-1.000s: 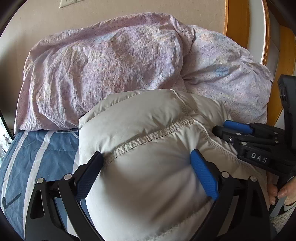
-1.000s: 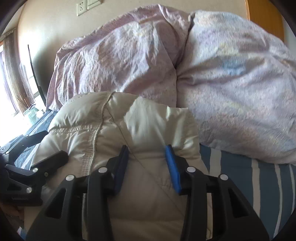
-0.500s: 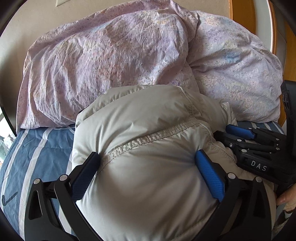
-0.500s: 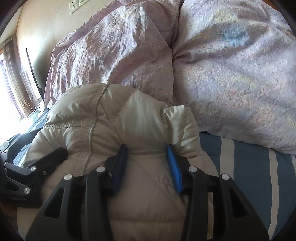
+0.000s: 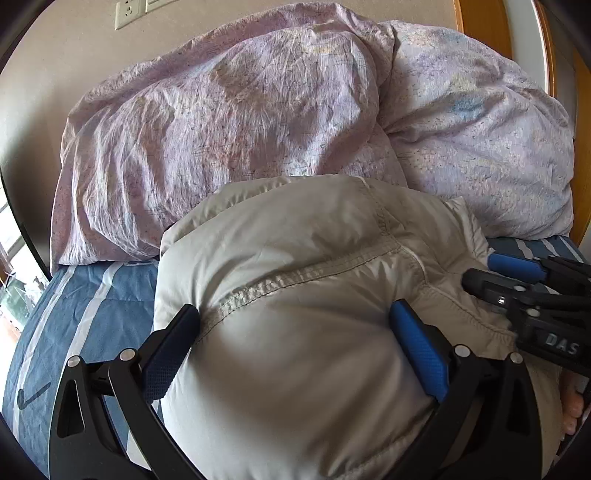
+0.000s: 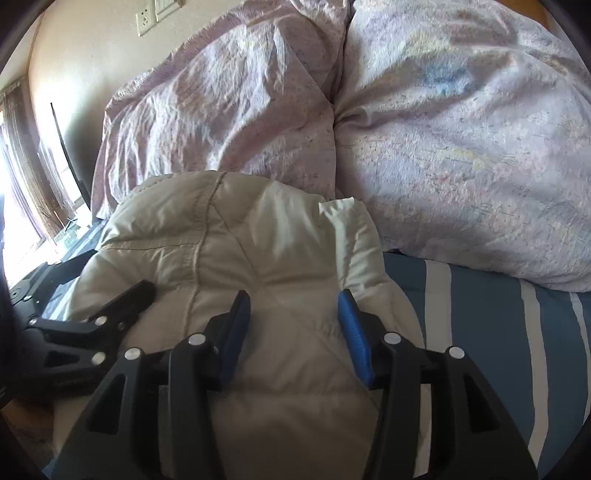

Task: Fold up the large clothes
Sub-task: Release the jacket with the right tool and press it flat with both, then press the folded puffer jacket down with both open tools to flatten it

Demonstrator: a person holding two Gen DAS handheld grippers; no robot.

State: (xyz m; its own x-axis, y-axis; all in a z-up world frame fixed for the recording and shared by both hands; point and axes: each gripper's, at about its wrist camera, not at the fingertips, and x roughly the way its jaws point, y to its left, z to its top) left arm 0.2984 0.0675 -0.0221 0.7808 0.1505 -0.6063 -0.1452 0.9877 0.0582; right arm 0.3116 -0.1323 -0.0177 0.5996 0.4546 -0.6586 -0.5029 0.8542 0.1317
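Jacket [image 5: 295, 332], cream and padded, sits bundled on my striped blue bed [image 5: 92, 306], its far edge at twelve o'clock pushed up against a rumpled lilac duvet [image 5: 240, 122] heaped along the wall. From the left wrist view, my left hand-held gripper [image 5: 295, 328] has its jaws spread wide around the bulging padding, one blue pad pressing in at nine o'clock and the other at three o'clock, the fabric swelling between them. A stitched seam [image 5: 306, 273] runs across the bundle just beyond the fingertips. My right hand-held gripper [image 5: 524, 288] enters at three o'clock of that view, resting against the jacket's side, with a bit of my hand [image 5: 572, 410] visible below it.

From the right wrist view, the right hand-held gripper [image 6: 293, 325] is set narrower, its two blue pads bracketing a fold of the jacket [image 6: 258, 251]; fabric fills the gap. The left hand-held gripper [image 6: 88, 325] shows at nine o'clock there, lying against the jacket. A wall socket [image 6: 144, 21] sits at eleven o'clock, above the duvet [image 6: 443, 129].
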